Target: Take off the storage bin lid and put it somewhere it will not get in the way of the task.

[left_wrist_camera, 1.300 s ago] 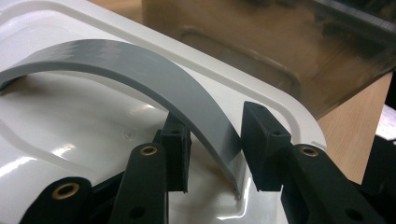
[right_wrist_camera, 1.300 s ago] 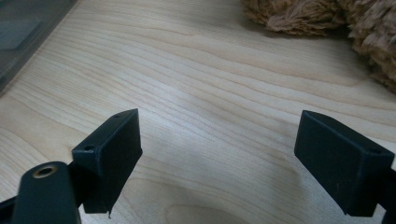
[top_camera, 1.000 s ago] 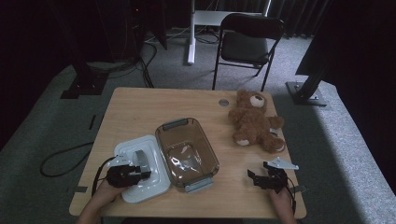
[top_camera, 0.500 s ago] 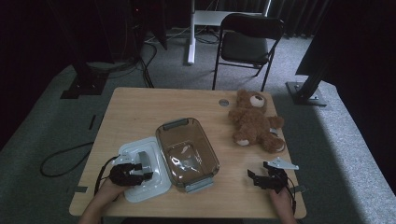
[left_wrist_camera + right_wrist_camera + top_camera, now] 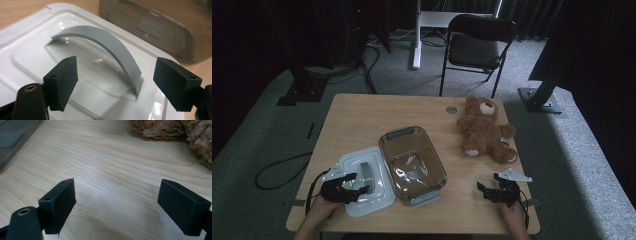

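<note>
We hold the left gripper (image 5: 354, 185) released above the white plastic lid's (image 5: 362, 187) grey arched handle (image 5: 112, 47); our right gripper (image 5: 486, 190) hovers released over the bare wooden table (image 5: 362, 120).

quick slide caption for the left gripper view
Open left claw poised over the white lid's grey arched handle.

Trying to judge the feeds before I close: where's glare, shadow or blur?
High view: dim, dark surroundings, table evenly lit. Left gripper view: bright glare spots on the white lid, near pads soft. Right gripper view: a soft shadow on the wood below the open right claw, teddy bear blurred.
</note>
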### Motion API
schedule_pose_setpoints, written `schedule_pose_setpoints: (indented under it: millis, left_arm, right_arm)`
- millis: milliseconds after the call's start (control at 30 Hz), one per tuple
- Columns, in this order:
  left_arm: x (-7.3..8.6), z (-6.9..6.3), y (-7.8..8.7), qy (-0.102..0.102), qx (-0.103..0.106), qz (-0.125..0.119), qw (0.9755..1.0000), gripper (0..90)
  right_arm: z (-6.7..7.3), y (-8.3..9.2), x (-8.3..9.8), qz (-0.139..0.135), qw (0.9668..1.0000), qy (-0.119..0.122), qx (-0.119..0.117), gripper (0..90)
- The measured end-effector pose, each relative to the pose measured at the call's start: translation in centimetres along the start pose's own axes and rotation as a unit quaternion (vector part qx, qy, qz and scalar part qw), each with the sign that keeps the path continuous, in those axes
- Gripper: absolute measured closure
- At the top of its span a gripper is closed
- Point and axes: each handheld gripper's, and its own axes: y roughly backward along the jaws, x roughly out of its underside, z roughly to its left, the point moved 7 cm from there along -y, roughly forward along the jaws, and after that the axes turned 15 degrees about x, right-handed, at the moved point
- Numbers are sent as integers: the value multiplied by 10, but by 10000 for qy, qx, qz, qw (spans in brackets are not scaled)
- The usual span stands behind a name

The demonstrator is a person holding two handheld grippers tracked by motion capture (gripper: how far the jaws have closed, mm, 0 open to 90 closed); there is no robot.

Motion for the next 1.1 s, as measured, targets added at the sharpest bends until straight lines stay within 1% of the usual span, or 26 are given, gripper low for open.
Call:
schedule_pose_setpoints:
  millis: [67,100,133,200,233,300,367,400,433,467,500,567,667,733,833,867,900,933,967,1000,1033,1100]
  left_arm:
    - [1,2,4,24,-112,-30,9999,206]
    - [1,2,4,24,-112,-30,9999,200]
    - [4,6,8,92,-257,-27,9996,189]
    - [7,10,13,176,-384,-44,9991,167]
    - [9,12,16,232,-456,-81,9987,165]
    - [11,16,21,293,-575,-107,9979,109]
    - [14,19,27,347,-732,-192,9965,108]
    - [15,20,30,399,-781,-229,9959,108]
    - [15,20,30,399,-781,-229,9959,108]
    - [18,23,36,489,-902,-280,9943,108]
    - [20,24,39,519,-957,-272,9937,108]
    - [24,27,43,593,-1042,-285,9924,108]
    - [29,32,49,733,-1201,-286,9896,103]
    - [32,35,53,803,-1261,-308,9883,100]
    - [36,39,60,949,-1473,-365,9839,96]
    - [38,41,62,1024,-1512,-365,9825,65]
    - [38,41,62,1024,-1512,-365,9825,9]
    - [38,41,62,1024,-1512,-365,9825,9]
    - [43,47,67,1231,-1732,-319,9766,10]
    - [43,47,67,1231,-1732,-319,9766,10]
    - [46,50,70,1284,-1874,-258,9735,10]
    - [48,53,72,1333,-2040,-217,9696,10]
  right_arm:
    - [0,0,0,3,10000,-2,0,141]
    - [0,0,0,3,10000,-2,0,141]
    - [0,0,0,-3,10000,-3,1,141]
    - [0,0,0,-3,10000,-1,-2,141]
    - [0,0,0,-2,10000,-3,-2,141]
    - [0,0,0,-2,10000,-6,-1,141]
    - [0,0,0,1,10000,-8,-2,141]
    - [0,0,0,2,10000,-7,-2,141]
    - [0,0,0,2,10000,-6,-1,141]
    - [0,0,0,1,10000,-5,-2,141]
    - [0,0,0,1,10000,-4,0,141]
    - [0,0,0,4,10000,-3,1,141]
    - [0,0,0,1,10000,2,2,141]
    - [0,0,0,3,10000,-5,3,141]
    - [0,0,0,-5,10000,-9,2,141]
    - [0,0,0,-4,10000,-9,0,141]
    - [0,0,0,-4,10000,-9,0,141]
    - [0,0,0,-1,10000,-11,1,141]
    - [0,0,0,-4,10000,-3,1,141]
    - [0,0,0,-4,10000,-3,1,141]
    - [0,0,0,-7,10000,-8,2,141]
    - [0,0,0,-14,10000,-10,-2,141]
